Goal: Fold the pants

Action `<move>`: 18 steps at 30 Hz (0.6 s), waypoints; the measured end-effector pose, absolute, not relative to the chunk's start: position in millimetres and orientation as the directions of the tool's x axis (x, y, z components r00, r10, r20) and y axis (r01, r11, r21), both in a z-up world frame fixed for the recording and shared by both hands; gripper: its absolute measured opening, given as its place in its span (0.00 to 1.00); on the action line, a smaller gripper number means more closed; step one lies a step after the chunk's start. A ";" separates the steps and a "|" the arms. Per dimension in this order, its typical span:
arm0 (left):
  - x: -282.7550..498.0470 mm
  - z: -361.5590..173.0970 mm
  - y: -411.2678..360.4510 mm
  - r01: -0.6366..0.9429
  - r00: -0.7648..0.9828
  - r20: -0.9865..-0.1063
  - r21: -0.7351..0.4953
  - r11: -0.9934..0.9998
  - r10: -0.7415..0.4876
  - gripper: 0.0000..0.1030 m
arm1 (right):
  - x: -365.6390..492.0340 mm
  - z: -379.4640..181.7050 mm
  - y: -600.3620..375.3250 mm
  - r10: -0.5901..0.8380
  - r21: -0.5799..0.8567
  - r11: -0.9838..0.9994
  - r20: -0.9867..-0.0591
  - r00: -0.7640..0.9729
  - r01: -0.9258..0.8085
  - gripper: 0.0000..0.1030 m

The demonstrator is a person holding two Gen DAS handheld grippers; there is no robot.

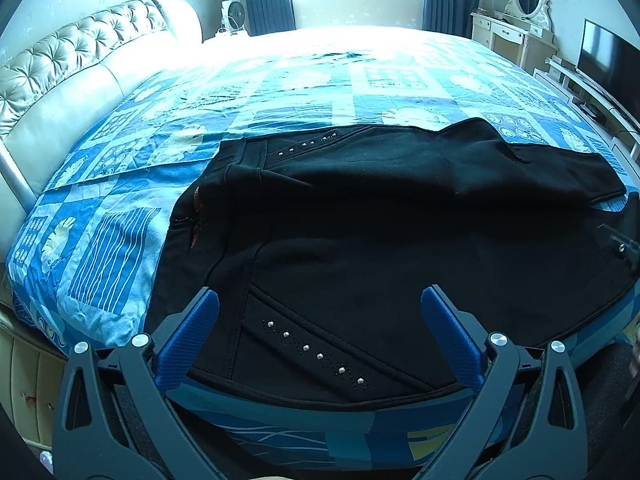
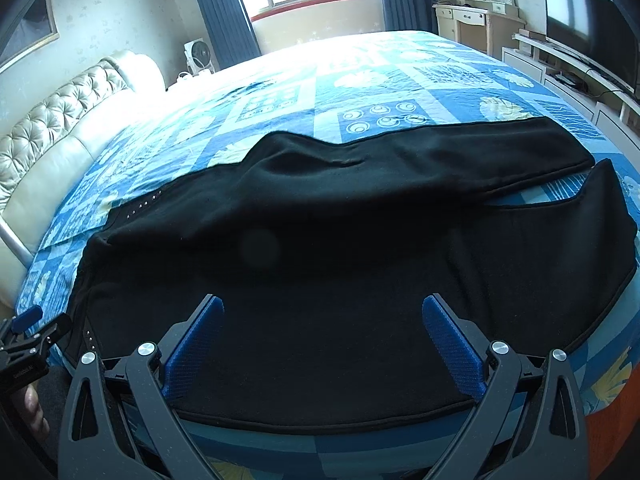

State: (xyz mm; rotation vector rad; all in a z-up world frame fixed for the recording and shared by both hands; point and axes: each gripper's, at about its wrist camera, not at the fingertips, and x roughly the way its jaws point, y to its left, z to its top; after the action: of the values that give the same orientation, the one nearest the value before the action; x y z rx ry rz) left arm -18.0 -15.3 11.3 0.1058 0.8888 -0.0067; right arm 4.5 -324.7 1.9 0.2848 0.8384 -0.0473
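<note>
Black pants (image 1: 360, 216) with rows of silver studs lie spread flat across the near side of the bed, waistband to the left, legs running right. My left gripper (image 1: 320, 300) is open and empty, hovering over the near hip and its stud row. My right gripper (image 2: 323, 308) is open and empty over the near leg of the pants (image 2: 340, 240). The two legs split apart at the far right. The left gripper's tip (image 2: 28, 320) shows at the right wrist view's left edge.
The bed has a blue patterned sheet (image 1: 280, 92) and a tufted cream headboard (image 1: 72, 64) on the left. A dresser with mirror (image 1: 516, 28) and a TV (image 1: 604, 60) on a low stand are to the right. A window with blue curtains is behind.
</note>
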 end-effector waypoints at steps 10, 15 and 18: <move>-9.9 -2.4 -2.1 0.024 0.611 -0.789 0.097 0.995 0.062 0.98 | -59.0 2.8 -563.5 -0.036 0.566 0.695 -0.589 0.807 0.444 0.96; -6.4 -9.6 13.6 -0.025 0.589 -0.804 0.087 0.996 0.085 0.98 | -74.3 -51.1 -657.0 -0.006 0.773 0.411 -0.529 0.849 0.484 0.96; -7.6 -12.0 25.5 -0.071 0.575 -0.811 0.083 0.994 0.109 0.98 | -66.5 -77.0 -680.2 0.004 0.791 0.326 -0.548 0.836 0.517 0.95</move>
State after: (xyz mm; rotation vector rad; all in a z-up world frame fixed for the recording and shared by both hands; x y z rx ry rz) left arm -7.6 25.5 -12.0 0.0422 0.9526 0.1054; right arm -66.5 -680.2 -77.0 1.2031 0.5055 -0.3559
